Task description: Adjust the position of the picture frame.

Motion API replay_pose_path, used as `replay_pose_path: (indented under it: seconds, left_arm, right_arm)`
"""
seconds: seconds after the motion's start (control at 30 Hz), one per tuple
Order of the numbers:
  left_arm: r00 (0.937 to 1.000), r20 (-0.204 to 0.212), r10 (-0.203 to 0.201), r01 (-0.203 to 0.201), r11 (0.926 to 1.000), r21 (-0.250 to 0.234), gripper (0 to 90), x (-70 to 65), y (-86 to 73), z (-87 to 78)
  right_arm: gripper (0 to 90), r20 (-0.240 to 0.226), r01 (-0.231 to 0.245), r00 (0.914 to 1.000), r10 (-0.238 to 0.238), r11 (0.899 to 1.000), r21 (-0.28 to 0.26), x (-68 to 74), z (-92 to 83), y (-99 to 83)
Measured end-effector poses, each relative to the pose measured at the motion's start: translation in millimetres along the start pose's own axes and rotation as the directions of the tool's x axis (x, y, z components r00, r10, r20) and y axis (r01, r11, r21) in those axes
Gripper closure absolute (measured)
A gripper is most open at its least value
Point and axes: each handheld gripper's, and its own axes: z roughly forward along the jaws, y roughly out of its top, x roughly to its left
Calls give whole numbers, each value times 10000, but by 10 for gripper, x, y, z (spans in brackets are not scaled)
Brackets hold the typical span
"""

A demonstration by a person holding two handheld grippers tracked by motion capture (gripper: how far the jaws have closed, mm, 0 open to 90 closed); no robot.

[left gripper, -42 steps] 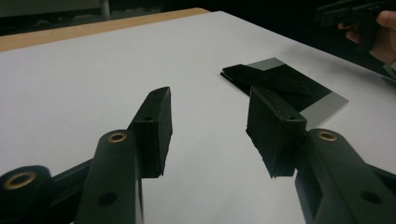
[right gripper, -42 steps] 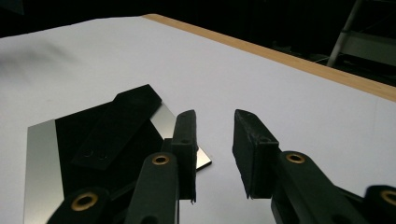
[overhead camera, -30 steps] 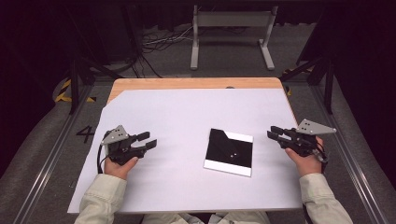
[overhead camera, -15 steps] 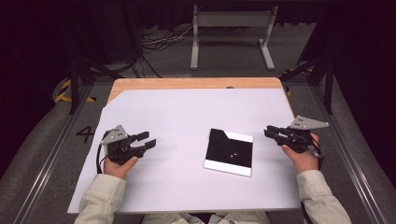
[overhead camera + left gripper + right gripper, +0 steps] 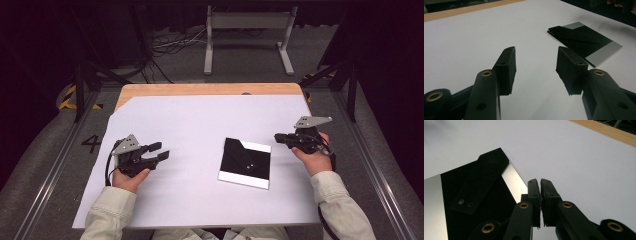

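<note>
Right tongs (image 5: 280,138) just clenching on nothing, beside black folder (image 5: 246,162); left tongs (image 5: 159,151) released, well apart, over bench (image 5: 200,120).

Matt white paper sheet (image 5: 190,120) over a smooth wooden table (image 5: 200,89); black card folder (image 5: 245,162) (silvery, slightly glossy edges).

**White sheet and a black folder on a wooden tabletop**

The tabletop (image 5: 200,90) is light wood, bare only along its far edge and at the far left corner. A large white sheet (image 5: 200,130) covers the rest, reaching the near edge and the right side; its far left corner is cut at a slant. On the sheet, right of the middle, lies a flat black folder (image 5: 246,162) with pale strips along its near edge and far right corner. It sits slightly askew, with a black flap across its top.
</note>
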Motion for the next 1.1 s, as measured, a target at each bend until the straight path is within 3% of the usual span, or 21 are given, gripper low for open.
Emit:
replay_pose_path:
  seconds: [0.3,0.67,1.1]
  left_arm:
    - [9999,30,112,-112,9997,216,499,-31,4,37]
    - [9999,15,117,-118,9995,294,495,-26,1,46]
    - [9998,102,183,-186,9993,327,499,-36,2,52]
  right_arm:
    - [899,10,-186,9998,186,9962,851,-57,122,56]
    - [900,-120,-356,9992,382,9845,1720,-98,355,74]
    - [900,-50,-764,9968,796,9713,2251,-197,533,-41]
